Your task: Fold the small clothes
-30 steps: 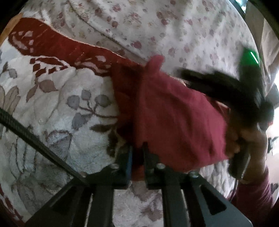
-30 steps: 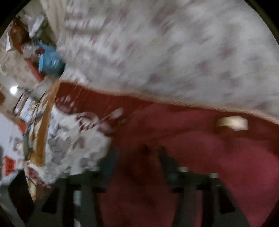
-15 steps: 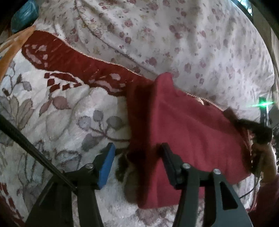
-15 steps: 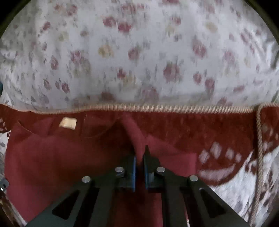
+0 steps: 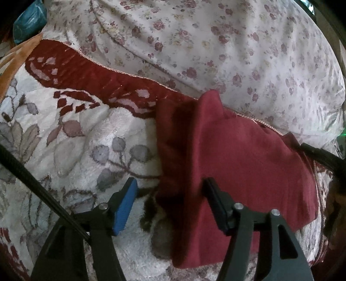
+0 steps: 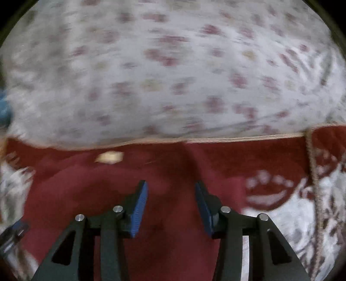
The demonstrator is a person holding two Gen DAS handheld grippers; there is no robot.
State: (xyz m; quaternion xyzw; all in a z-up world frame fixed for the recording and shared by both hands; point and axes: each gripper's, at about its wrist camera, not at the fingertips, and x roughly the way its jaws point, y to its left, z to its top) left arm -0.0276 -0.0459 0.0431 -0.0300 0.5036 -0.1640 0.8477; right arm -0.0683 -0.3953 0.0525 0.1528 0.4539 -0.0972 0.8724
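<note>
A dark red small garment [image 5: 237,164] lies folded on a floral fleece blanket [image 5: 75,138]. My left gripper [image 5: 169,190] hovers over the garment's left edge with its jaws opening. The edge lies loose between the fingers, and the blue pad [image 5: 126,205] stands clear of the cloth. In the right wrist view my right gripper [image 6: 170,188] hangs just above the same red garment [image 6: 97,194], below its pale neck label [image 6: 109,156]. Its jaws are opening too, and the pads press on nothing.
A white sheet with small red flowers [image 5: 216,43] bulges behind the blanket's red border [image 5: 90,73]. A teal object [image 5: 30,19] sits at the top left. A black cable [image 5: 32,183] crosses the left side. A braided cord [image 6: 313,173] runs down the blanket at right.
The left gripper let go of the garment's edge and opened. The right gripper, shut on the cloth half a second ago, has opened and swung out of the left wrist view. The garment now lies flat.
</note>
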